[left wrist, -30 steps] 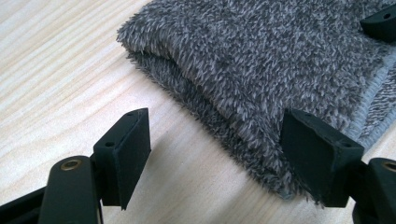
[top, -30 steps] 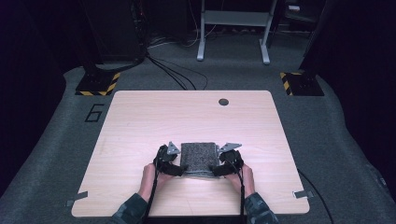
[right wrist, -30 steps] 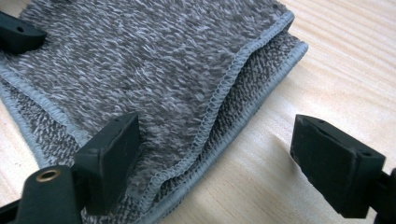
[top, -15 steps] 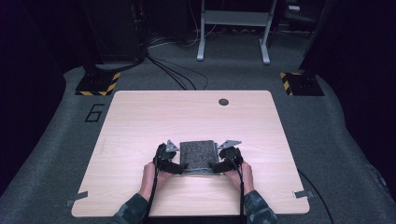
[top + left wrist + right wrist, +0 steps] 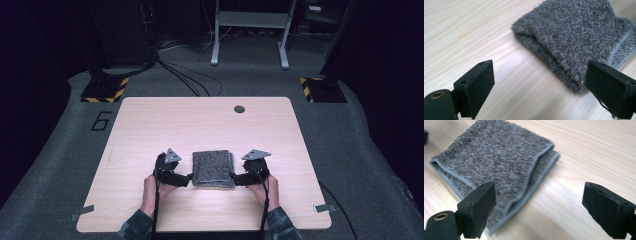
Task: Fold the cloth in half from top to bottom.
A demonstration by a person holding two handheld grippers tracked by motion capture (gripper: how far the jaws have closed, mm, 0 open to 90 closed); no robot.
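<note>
We note folded grey fuzzy cloth (image 5: 214,169) lying flat on light wooden tabletop (image 5: 200,125), near its front edge, midway across. Left gripper (image 5: 186,178) sits just beside cloth's left edge; its fingers (image 5: 477,85) stand wide apart, have just been opening, nothing clamped, cloth corner (image 5: 574,37) ahead and off to one side. Right gripper (image 5: 239,178) sits just beside cloth's right edge; its fingers (image 5: 480,207) stand apart too, have just been opening, bare tabletop between them, cloth (image 5: 494,157) lying free. Small dark round disc (image 5: 239,108) well beyond cloth, near tabletop's far edge.
</note>
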